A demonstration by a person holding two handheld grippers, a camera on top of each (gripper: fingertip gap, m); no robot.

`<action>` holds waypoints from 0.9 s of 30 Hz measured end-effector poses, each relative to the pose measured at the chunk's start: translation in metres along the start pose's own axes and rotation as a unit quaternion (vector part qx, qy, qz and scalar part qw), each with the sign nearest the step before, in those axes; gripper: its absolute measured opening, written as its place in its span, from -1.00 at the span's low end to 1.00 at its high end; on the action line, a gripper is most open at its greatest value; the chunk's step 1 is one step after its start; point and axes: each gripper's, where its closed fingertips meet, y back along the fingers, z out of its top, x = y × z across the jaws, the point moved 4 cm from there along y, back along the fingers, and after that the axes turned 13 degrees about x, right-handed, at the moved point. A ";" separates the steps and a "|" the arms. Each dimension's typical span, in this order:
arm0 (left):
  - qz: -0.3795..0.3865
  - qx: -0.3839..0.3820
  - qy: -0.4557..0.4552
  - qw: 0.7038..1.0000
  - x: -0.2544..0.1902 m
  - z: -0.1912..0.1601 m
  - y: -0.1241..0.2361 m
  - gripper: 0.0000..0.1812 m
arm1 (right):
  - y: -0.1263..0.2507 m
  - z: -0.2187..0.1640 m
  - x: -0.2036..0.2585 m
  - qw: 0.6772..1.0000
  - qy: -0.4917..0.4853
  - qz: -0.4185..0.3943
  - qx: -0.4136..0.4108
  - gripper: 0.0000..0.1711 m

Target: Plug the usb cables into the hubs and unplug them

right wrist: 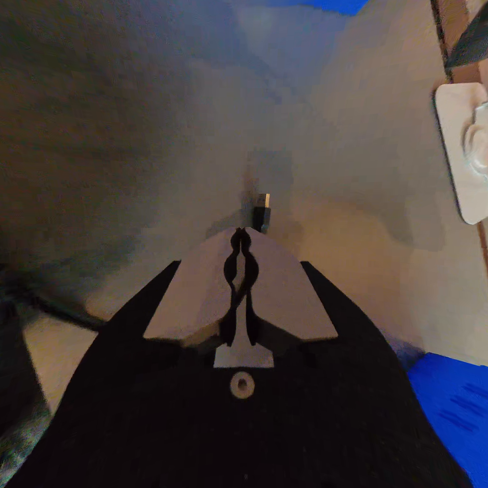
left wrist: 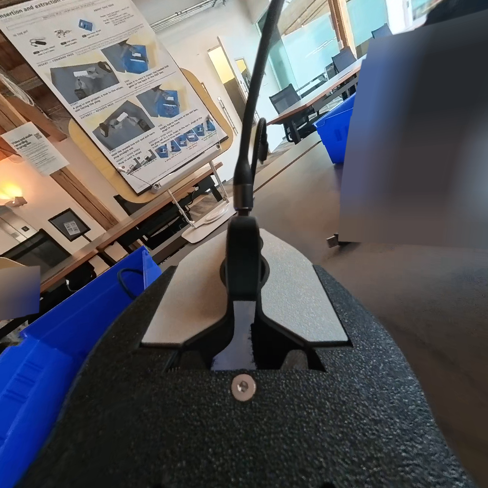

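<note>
In the left wrist view my left gripper [left wrist: 243, 237] is shut on a black hub [left wrist: 243, 266], seen edge-on between the grey pads [left wrist: 287, 280]. A black cable's plug [left wrist: 243, 194] stands in the hub's top end, and its cable [left wrist: 253, 87] rises out of frame. In the right wrist view my right gripper [right wrist: 241, 230] is shut, its tips meeting over the table. A black USB plug with a silver end [right wrist: 262, 211] sits just past the tips, to their right, not between them. Its thin cable [right wrist: 239, 291] crosses under the fingers. The same plug also shows in the left wrist view [left wrist: 332, 240].
A blue bin [left wrist: 66, 343] with a cable in it is at my left, another blue bin [left wrist: 335, 132] is far right. An instruction board on a stand [left wrist: 113, 87] stands at the table's back; its white base [right wrist: 459, 158] shows right. A blue bin corner [right wrist: 449, 412] is near. Left tips to right tips: about 15 cm.
</note>
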 end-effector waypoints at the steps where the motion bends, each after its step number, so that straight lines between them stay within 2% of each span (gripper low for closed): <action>1: -0.002 -0.001 0.001 1.000 0.000 0.000 0.000 -0.86 | -0.007 0.002 -0.003 1.000 -0.006 -0.020 0.008 -1.00; 10: -0.007 -0.005 0.000 1.000 -0.002 0.001 0.001 -0.86 | -0.038 0.006 -0.016 0.999 -0.031 -0.039 0.013 -0.81; 15: -0.011 -0.006 -0.002 1.000 -0.003 0.001 0.001 -0.86 | -0.054 0.000 -0.019 0.999 -0.031 -0.029 0.022 -0.83; 18: -0.011 -0.005 -0.005 1.000 -0.003 0.000 0.000 -0.86 | -0.056 0.000 -0.021 0.999 -0.049 0.014 0.005 -0.85; 20: -0.004 -0.002 -0.014 1.000 -0.003 -0.001 0.000 -0.86 | -0.052 0.002 -0.024 0.998 -0.042 0.031 -0.042 -0.90; 22: 0.005 0.002 -0.025 1.000 -0.002 -0.002 0.000 -0.86 | -0.035 0.009 -0.025 0.991 -0.022 0.028 -0.130 -0.91; 24: 0.024 0.003 -0.044 0.999 0.000 -0.002 0.001 -0.86 | -0.011 0.014 -0.026 0.979 0.023 -0.013 -0.202 -0.91; 27: 0.042 0.006 -0.075 0.996 -0.002 -0.001 0.000 -0.86 | 0.021 0.015 -0.026 0.961 0.077 -0.084 -0.251 -0.91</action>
